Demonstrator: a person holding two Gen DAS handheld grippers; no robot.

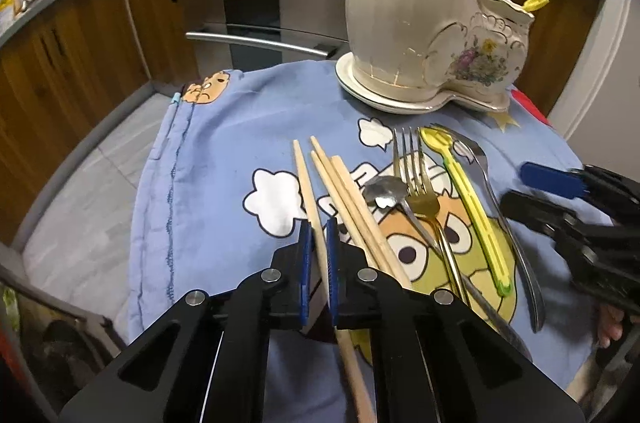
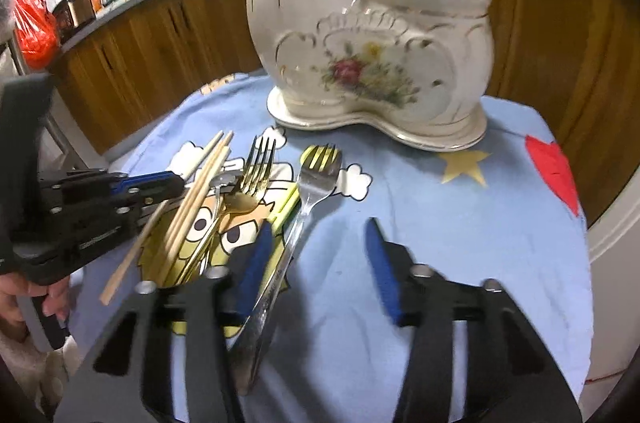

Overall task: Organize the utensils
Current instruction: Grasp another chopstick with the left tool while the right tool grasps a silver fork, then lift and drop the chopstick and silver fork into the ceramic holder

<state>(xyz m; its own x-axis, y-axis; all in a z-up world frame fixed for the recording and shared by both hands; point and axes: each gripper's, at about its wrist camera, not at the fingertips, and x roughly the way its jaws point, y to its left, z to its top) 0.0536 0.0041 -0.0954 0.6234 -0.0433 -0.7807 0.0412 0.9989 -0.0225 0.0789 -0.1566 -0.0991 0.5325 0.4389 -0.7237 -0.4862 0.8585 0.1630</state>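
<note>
My left gripper (image 1: 319, 255) pinches chopstick (image 1: 306, 179) mid-shaft: light, stiff, slippery wood. Right gripper (image 2: 316, 263) gapes over steel fork (image 2: 308, 199).

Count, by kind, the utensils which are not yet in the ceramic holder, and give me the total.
Chopsticks: 4
Metal forks: 2
Metal spoon: 1
Yellow plastic utensil: 1
Total: 8

Blue cartoon cloth (image 1: 224, 127) covers the table; wooden cabinets (image 2: 160, 35) behind.
</note>
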